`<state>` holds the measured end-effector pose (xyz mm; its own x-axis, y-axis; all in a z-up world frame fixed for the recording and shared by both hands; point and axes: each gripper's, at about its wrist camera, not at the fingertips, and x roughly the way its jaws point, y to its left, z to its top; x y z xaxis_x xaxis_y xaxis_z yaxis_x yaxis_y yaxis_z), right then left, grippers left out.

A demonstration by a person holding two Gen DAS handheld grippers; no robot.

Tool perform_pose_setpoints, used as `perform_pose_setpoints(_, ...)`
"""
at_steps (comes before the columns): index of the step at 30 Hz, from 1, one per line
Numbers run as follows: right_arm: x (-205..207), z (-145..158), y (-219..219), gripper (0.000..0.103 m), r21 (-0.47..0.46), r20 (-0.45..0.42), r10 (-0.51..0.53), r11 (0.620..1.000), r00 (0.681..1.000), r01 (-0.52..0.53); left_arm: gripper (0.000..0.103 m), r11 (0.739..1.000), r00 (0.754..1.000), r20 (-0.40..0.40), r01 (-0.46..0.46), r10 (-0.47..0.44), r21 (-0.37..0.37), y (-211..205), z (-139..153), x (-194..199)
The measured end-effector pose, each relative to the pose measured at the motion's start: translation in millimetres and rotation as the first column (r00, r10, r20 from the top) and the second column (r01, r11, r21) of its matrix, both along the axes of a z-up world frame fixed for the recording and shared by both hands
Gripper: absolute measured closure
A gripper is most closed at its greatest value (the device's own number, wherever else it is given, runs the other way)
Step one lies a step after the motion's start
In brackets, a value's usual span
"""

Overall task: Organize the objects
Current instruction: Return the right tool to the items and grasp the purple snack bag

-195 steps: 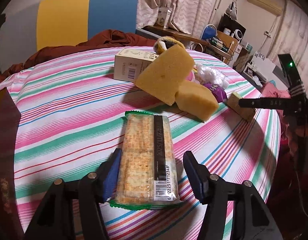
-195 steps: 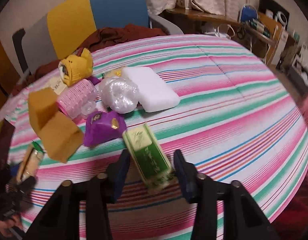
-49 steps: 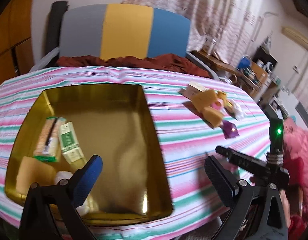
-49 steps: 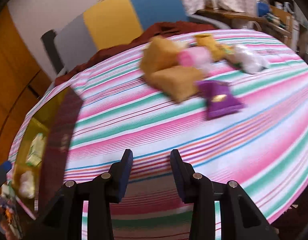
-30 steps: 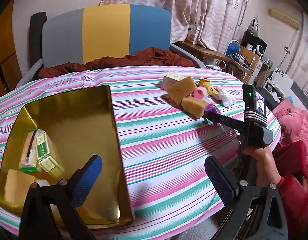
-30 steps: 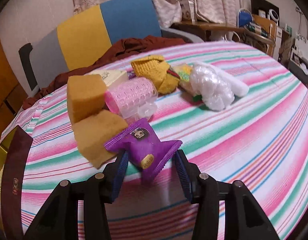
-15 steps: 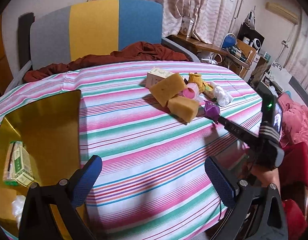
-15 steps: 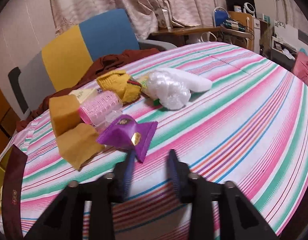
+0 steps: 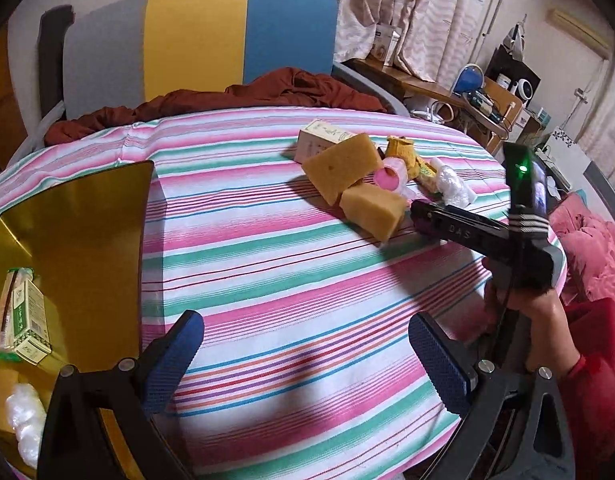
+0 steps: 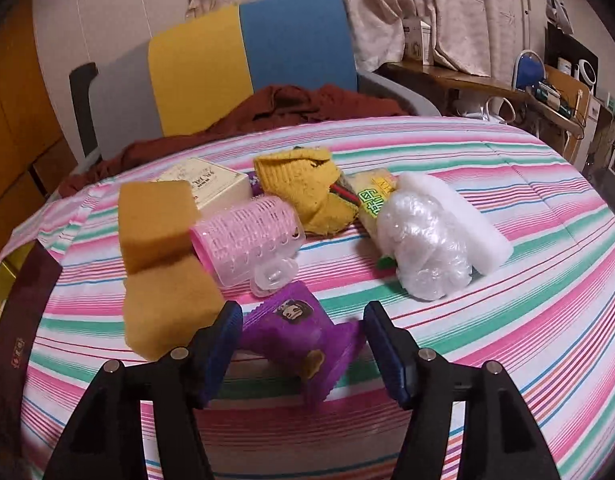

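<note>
Purple crinkled foil packet [image 10: 303, 334] lies between right gripper [image 10: 303, 344] jaws, opening, pads clear; centre before clamping. Left gripper [image 9: 307, 360] gapes empty.

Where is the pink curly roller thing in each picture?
Left wrist view: the pink hair roller lies far off, upper right of middle, just right of the two yellow sponges.
Right wrist view: the same roller lies near the middle, left of centre, just beyond the purple snack packet that sits between the right tool's opening jaws.
Shared landmark: the grey, yellow and blue chair back behind the table.
</note>
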<state>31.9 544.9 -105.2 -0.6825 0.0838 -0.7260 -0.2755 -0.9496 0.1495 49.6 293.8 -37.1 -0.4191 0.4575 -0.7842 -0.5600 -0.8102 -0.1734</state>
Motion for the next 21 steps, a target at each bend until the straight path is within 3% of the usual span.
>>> perform_pose_setpoints(4, 10, -2, 3, 0.042, -0.04, -0.02, -0.031, 0.999, 0.999, 0.03, 0.0, 1.0, 1.0, 0.02, -0.021, 0.021, -0.008, 8, -8, -8)
perform_pose_setpoints(7, 9, -11, 4, 0.045, -0.046, 0.027, -0.052, 0.998, 0.998, 0.053, 0.0, 1.0, 0.999, 0.038, -0.029, 0.029, -0.006, 17, -12, -14)
perform_pose_setpoints(10, 11, -9, 1, 0.047, -0.033, 0.017, -0.039, 0.999, 0.999, 0.039, 0.0, 0.999, 0.998, 0.044, -0.037, 0.037, 0.003, 27, -13, -20)
perform_pose_setpoints(12, 10, -11, -2, 0.063, -0.024, 0.018, -0.025, 0.999, 1.0, 0.025, 0.0, 0.999, 0.998, 0.044, -0.034, 0.034, 0.006, 34, -13, -23)
perform_pose_setpoints(13, 10, -11, -3, 0.064, -0.018, 0.018, -0.026, 0.999, 1.0, 0.026, 0.0, 1.0, 0.998, 0.048, -0.029, 0.028, 0.01, 38, -14, -24)
perform_pose_setpoints(21, 36, -5, 15, 0.067, -0.093, -0.097, -0.154, 0.985, 0.983, 0.145, 0.0, 0.998, 0.995, 0.091, -0.035, 0.03, 0.055, 69, -22, -43)
